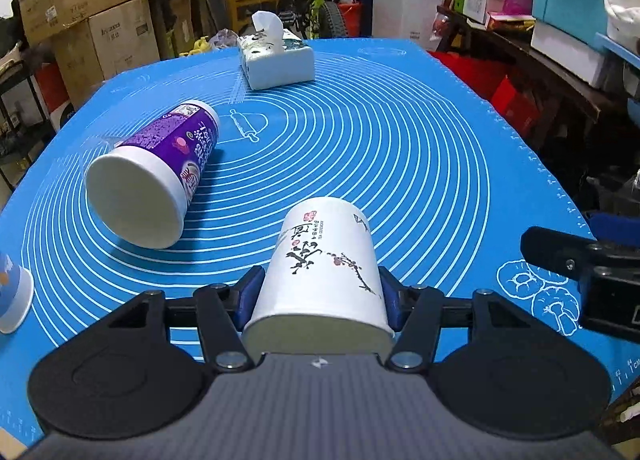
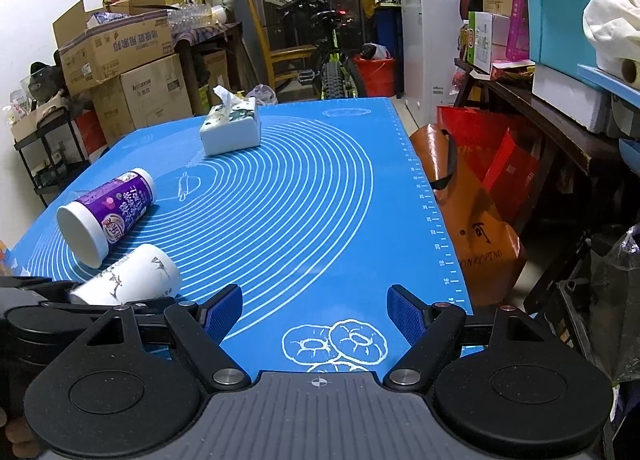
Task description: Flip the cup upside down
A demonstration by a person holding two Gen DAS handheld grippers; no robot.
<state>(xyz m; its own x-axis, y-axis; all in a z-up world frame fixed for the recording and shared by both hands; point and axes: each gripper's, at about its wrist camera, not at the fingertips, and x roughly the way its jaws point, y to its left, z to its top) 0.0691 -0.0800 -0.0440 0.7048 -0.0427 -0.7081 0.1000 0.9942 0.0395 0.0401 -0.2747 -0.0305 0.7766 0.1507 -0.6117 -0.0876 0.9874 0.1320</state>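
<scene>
Each gripper is built alike. The left gripper has a grey ribbed plate at its base, stamped with a small white cross-hair mark at the front edge. To either side of the plate sit two round black discs, matt and finely speckled, each with a raised ring. Black angular link arms with triangular cut-outs run forward from the plate, pinned by silver screws. The fingers end in dark blue pads.

The right gripper shows the same grey plate, black discs and silver screws; its blue pads have a fine cross-hatched texture.
</scene>
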